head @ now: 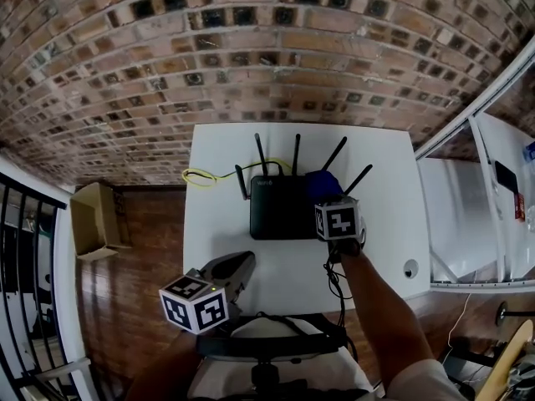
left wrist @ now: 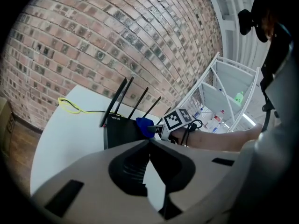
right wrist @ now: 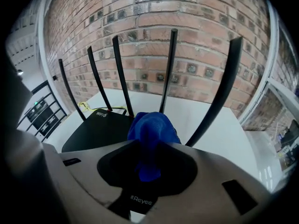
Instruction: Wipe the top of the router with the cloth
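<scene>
Your right gripper [right wrist: 153,146]: fingers clamp crumpled blue cloth [right wrist: 152,125], black antennaed plastic router [right wrist: 96,129] just beyond. Left gripper [left wrist: 149,141]: fingers together, empty, above white tabletop [head: 217,224]. Brick wall [head: 251,57] beyond.

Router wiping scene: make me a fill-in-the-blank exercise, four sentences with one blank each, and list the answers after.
One gripper clamps the blue cloth: the person's ____ one.
The router has ____ antennas.
The cable lying on the table beside the router is ____.
The left gripper, jaws shut, holds ____.
Missing words: right; five; yellow; nothing.
</scene>
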`<state>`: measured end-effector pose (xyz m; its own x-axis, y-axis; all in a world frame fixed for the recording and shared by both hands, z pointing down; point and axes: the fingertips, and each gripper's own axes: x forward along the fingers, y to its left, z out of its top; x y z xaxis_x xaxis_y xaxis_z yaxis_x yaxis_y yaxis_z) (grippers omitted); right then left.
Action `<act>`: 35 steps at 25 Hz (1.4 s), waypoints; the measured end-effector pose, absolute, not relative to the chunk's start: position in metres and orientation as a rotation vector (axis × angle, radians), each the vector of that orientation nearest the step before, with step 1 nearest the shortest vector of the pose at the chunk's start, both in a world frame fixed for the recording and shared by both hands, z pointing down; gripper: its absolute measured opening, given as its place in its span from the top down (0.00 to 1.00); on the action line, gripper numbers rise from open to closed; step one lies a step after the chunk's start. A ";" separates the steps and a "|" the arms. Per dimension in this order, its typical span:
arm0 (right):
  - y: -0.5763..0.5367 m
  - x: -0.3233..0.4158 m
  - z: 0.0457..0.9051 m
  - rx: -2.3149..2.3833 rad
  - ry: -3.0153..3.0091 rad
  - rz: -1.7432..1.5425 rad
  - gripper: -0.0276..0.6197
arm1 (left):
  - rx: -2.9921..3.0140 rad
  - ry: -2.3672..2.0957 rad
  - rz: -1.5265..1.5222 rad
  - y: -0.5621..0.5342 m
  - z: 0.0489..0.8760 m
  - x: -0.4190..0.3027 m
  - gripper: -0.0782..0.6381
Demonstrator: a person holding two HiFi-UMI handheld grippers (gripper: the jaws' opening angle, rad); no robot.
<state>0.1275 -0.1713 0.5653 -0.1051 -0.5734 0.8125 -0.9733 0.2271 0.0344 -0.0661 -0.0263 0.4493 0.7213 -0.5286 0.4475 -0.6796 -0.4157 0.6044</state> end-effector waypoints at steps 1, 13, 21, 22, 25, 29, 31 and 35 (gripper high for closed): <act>-0.170 0.131 0.565 1.445 -1.770 0.700 0.76 | 2.117 -0.913 0.238 -0.027 0.448 -0.065 0.85; -0.165 0.151 0.547 1.557 -1.751 0.659 0.76 | 2.113 -0.922 0.249 -0.025 0.449 -0.064 0.85; -0.160 0.090 0.514 1.461 -1.964 0.598 0.76 | 2.110 -0.927 0.243 -0.023 0.448 -0.068 0.85; -0.158 0.079 0.512 1.433 -1.988 0.592 0.76 | 2.111 -0.927 0.241 -0.023 0.447 -0.068 0.85; -0.150 0.042 0.511 1.332 -2.066 0.575 0.76 | 2.110 -0.929 0.242 -0.023 0.447 -0.068 0.85; -0.131 -0.007 0.507 1.192 -2.147 0.555 0.76 | 2.101 -0.933 0.240 -0.019 0.448 -0.070 0.85; -0.122 -0.028 0.507 1.134 -2.177 0.562 0.76 | 2.095 -0.933 0.239 -0.017 0.449 -0.072 0.85; -0.105 -0.055 0.516 1.049 -2.206 0.593 0.76 | 2.090 -0.949 0.237 -0.016 0.452 -0.075 0.85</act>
